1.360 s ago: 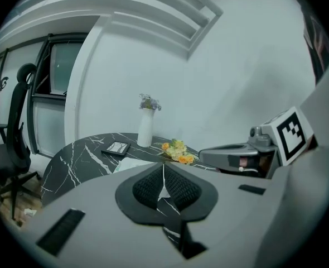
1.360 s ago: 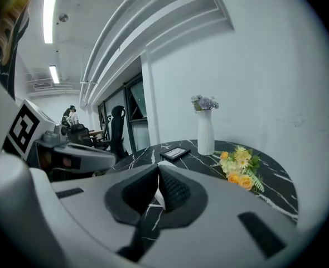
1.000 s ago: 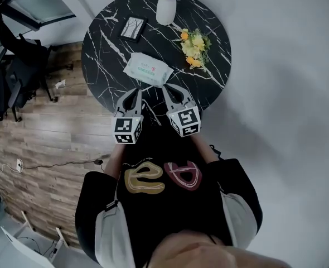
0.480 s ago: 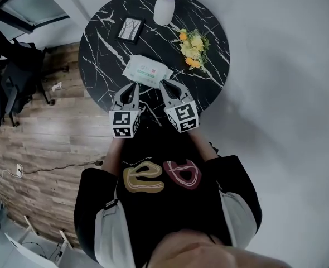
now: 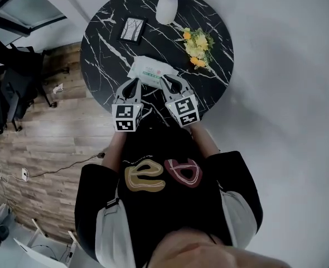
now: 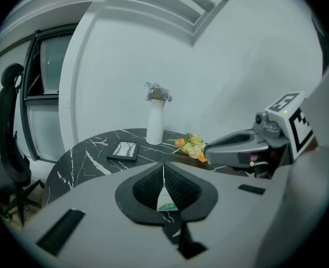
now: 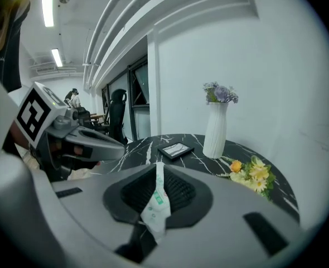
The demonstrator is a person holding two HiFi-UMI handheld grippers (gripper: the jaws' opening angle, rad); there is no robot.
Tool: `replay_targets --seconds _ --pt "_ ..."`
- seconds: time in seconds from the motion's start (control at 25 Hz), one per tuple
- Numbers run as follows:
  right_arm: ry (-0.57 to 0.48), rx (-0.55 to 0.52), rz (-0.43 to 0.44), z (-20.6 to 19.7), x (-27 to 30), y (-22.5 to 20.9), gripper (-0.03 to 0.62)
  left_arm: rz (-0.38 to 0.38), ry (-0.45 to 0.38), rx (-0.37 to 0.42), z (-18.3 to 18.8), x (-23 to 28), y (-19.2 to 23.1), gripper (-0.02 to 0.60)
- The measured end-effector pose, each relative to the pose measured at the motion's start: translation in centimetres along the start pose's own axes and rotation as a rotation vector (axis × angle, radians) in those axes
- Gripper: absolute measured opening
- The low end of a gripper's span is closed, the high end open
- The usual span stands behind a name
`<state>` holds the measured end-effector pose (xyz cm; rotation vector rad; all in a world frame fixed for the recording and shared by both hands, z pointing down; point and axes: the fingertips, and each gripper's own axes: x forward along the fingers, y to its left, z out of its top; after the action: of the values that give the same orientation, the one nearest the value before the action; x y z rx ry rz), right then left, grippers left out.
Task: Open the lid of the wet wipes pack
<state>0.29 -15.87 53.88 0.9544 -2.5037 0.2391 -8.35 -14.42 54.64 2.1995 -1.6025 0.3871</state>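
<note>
Tongs pointed at the wet wipes pack [image 5: 149, 71] on the surface [image 5: 103, 43]. The left tongs [image 5: 133, 82] were closed; the right tongs [image 5: 166, 79] had just been opening, pack between them.

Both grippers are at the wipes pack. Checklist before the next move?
1. The wet wipes pack lies flat on the table, apart from the flowers and picture frame: ok.
2. The left gripper has its jaws together, empty: ok.
3. The right gripper jaws have just been opening, only to a slit. The pack shows through it, not gripped. Likely too narrow for the lid: not ok.
4. Both tips are at the pack's near edge: ok.
5. Lid position and state: cannot tell, too small.
</note>
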Motion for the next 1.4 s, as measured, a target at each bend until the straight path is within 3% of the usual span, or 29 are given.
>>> replay_targets --seconds 0.36,0.8,1.4 --pt "0.111 -0.101 0.021 -0.9 2.8 -0.6 0.077 -0.031 0.076 -0.001 -1.7 2.6 1.6 0.018" --pt "0.255 -0.226 0.136 -2.3 5.8 1.5 0.138 -0.068 0.168 -0.003 -3.9 5.6 2.9 0.018" --pt "0.403 -0.374 0.224 -4.8 8.3 1.9 0.213 -0.081 0.263 0.002 -6.2 7.4 3.7 0.018"
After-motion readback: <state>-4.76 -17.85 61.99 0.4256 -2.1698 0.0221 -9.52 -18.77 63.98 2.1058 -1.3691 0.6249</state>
